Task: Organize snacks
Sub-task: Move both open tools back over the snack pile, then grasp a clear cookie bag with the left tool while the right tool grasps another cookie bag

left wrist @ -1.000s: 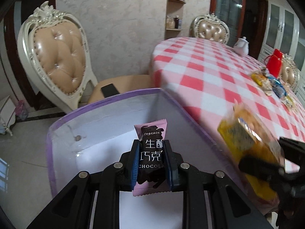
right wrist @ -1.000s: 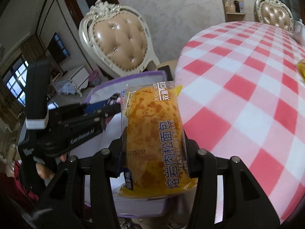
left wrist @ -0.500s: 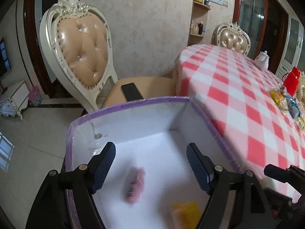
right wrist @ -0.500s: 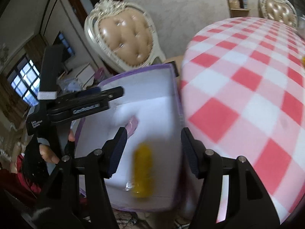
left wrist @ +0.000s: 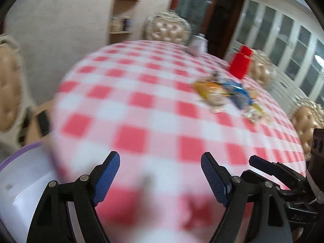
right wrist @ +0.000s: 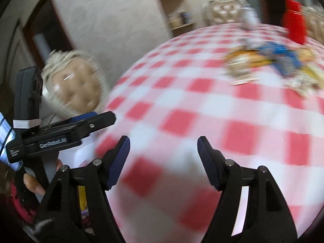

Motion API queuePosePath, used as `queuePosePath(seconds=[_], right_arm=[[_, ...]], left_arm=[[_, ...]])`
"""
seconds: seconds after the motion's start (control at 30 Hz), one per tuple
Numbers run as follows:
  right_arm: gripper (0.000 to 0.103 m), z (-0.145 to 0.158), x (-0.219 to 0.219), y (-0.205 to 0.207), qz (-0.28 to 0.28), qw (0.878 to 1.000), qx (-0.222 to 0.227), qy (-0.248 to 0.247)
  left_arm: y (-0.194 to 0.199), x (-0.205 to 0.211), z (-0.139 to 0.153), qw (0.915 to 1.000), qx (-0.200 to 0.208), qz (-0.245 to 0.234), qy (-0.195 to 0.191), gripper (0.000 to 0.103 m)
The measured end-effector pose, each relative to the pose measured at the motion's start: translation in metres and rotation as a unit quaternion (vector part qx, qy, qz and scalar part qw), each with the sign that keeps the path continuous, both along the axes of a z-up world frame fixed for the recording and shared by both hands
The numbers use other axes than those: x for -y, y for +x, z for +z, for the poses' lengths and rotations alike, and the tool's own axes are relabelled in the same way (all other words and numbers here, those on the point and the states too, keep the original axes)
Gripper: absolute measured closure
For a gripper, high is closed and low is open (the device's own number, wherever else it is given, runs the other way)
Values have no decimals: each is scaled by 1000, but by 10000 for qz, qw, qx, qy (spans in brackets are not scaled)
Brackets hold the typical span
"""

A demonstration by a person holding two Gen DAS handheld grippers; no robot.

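Observation:
Both views are motion-blurred. My left gripper [left wrist: 160,174] is open and empty above the near edge of the round table with the red-and-white checked cloth [left wrist: 141,105]. My right gripper [right wrist: 163,158] is also open and empty over the same cloth [right wrist: 202,105]. A pile of wrapped snacks [left wrist: 226,95], orange, blue and clear packets, lies on the far right of the table; it also shows in the right wrist view [right wrist: 269,60]. The white bin with the purple rim [left wrist: 18,174] is at the lower left, beside the table. A yellow packet [right wrist: 82,198] shows low down behind my right gripper's left finger.
A red container [left wrist: 242,61] and a white teapot [left wrist: 197,44] stand at the table's far side. Padded cream chairs [left wrist: 168,29] surround the table; one [right wrist: 75,87] is at the left. The other gripper [right wrist: 50,135] shows at the left of the right wrist view.
Both grippers let go of their snacks, the chocolate and the yellow bread packet, into the bin, then swung right from the bin to over the table. Both now stand open.

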State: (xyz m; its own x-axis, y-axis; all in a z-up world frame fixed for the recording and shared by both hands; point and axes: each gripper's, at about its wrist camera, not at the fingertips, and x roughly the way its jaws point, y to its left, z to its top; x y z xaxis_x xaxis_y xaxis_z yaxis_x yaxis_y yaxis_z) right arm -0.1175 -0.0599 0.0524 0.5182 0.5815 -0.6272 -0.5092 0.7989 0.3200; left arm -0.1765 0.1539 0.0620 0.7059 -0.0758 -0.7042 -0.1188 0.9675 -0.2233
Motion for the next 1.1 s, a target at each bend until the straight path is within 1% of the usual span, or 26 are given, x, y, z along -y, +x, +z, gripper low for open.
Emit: queuePosePath(seconds=[0.07, 0.13, 0.2, 0.23, 0.3, 0.37, 0.43, 0.5, 0.53, 0.63, 0.73, 0.77, 0.87, 0.9, 0.97, 1.0, 1.03, 1.07, 1.1], right_arm=[[29, 1, 29, 18, -416, 9991, 7, -111], [29, 0, 64, 41, -870, 9960, 1, -181], [29, -3, 98, 65, -1355, 9905, -88, -201], [29, -5, 111, 77, -1594, 9867, -111, -302], [29, -8, 130, 97, -1901, 9805, -130, -475], [29, -14, 140, 114, -1987, 9786, -246, -484], [29, -20, 142, 130, -1925, 9785, -333, -659], [29, -22, 140, 146, -1831, 9782, -335, -917], [28, -24, 140, 153, -1789, 9787, -385, -933], [22, -33, 141, 179, -1772, 9792, -725, -674], [20, -33, 136, 200, -1817, 9787, -771, -558], [20, -33, 133, 204, -1836, 9784, -741, -593], [19, -33, 114, 213, -1766, 9776, -623, -959], [19, -34, 106, 214, -1772, 9751, -535, -1219], [25, -35, 97, 211, -1798, 9701, -415, -1574], [41, -35, 94, 208, -1789, 9687, -312, -1695], [58, -34, 93, 207, -1779, 9684, -271, -1729], [58, -33, 93, 205, -1763, 9688, -257, -1722], [60, -32, 94, 203, -1749, 9696, -261, -1689]], left_arm=[[35, 26, -5, 9996, -64, -227, -159, 20], [66, 47, -14, 9983, -143, -363, -428, 20], [90, 63, -21, 9971, -142, -399, -633, 20], [106, 74, -26, 9967, -100, -372, -708, 20], [130, 91, -32, 9974, 3, -327, -648, 20], [150, 103, -38, 9981, -29, -314, -526, 20], [171, 111, -42, 9983, -144, -289, -495, 20], [185, 112, -42, 9984, -149, -199, -514, 20], [191, 113, -43, 9985, -148, -166, -498, 20], [209, 118, -46, 9985, -210, -173, -467, 20], [225, 123, -50, 9983, -346, -174, -433, 20], [229, 125, -51, 9985, -365, -175, -356, 20], [236, 130, -50, 9988, -411, -214, -157, 20], [238, 131, -50, 9988, -415, -239, -114, 20], [242, 134, -50, 9985, -424, -353, -49, 20], [241, 134, -50, 9982, -416, -423, -63, 26], [240, 136, -50, 9979, -386, -524, -72, 35], [238, 138, -50, 9976, -395, -562, 52, 53], [237, 139, -50, 9972, -399, -622, 114, 58]])
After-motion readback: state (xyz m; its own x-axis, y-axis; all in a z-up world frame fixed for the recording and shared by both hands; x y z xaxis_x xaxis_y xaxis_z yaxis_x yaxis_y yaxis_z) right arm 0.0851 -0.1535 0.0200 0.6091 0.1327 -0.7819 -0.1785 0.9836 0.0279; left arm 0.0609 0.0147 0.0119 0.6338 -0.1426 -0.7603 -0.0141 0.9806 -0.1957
